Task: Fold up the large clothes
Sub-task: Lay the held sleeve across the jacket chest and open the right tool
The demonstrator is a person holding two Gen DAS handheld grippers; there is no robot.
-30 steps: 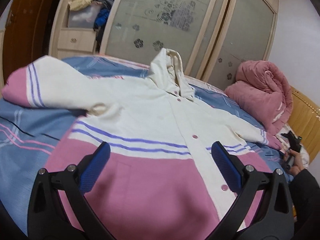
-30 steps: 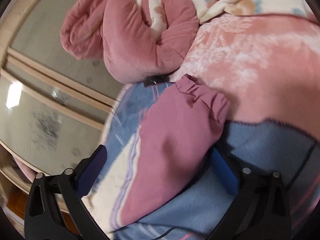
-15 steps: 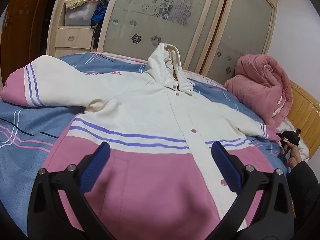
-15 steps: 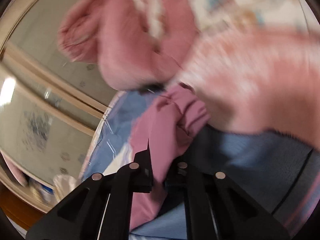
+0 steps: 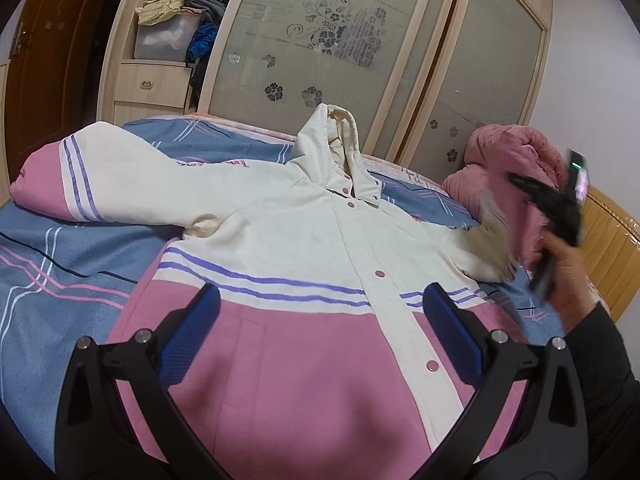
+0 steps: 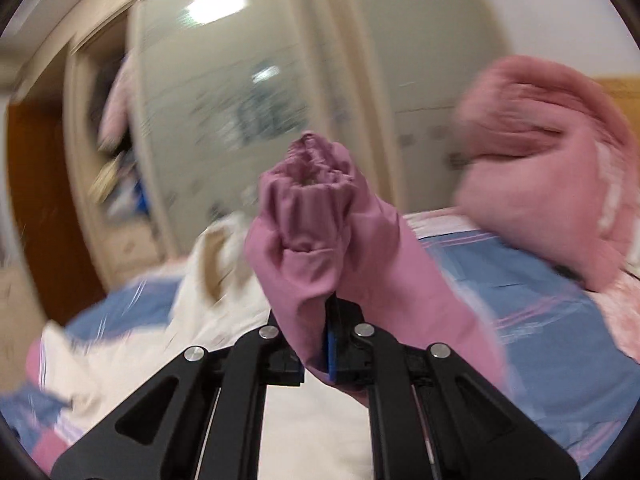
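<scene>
Left tool [image 5: 320, 320]: fingers spread wide, nothing held, hovering over the pink hem of the coat [image 5: 288, 248]. Coat laid flat and buttoned on the bed [image 5: 60, 264], hood toward upper centre, one sleeve stretched to the left edge. Right tool [image 6: 332, 336]: fingers clamped tight on the pink sleeve cuff [image 6: 316, 208], which is bunched upright at frame centre, lifted off the bed. Pink quilt [image 6: 552, 168] seen at right; right view blurred.

The left gripper [image 5: 320, 324] is wide open, its two blue pads [image 5: 188, 336] far apart, low over the coat [image 5: 300, 240]. The right gripper [image 6: 330, 336] is pinched tight on the coat's pink cuff [image 6: 312, 208] and held up in the air by the right hand [image 5: 568, 276].
</scene>
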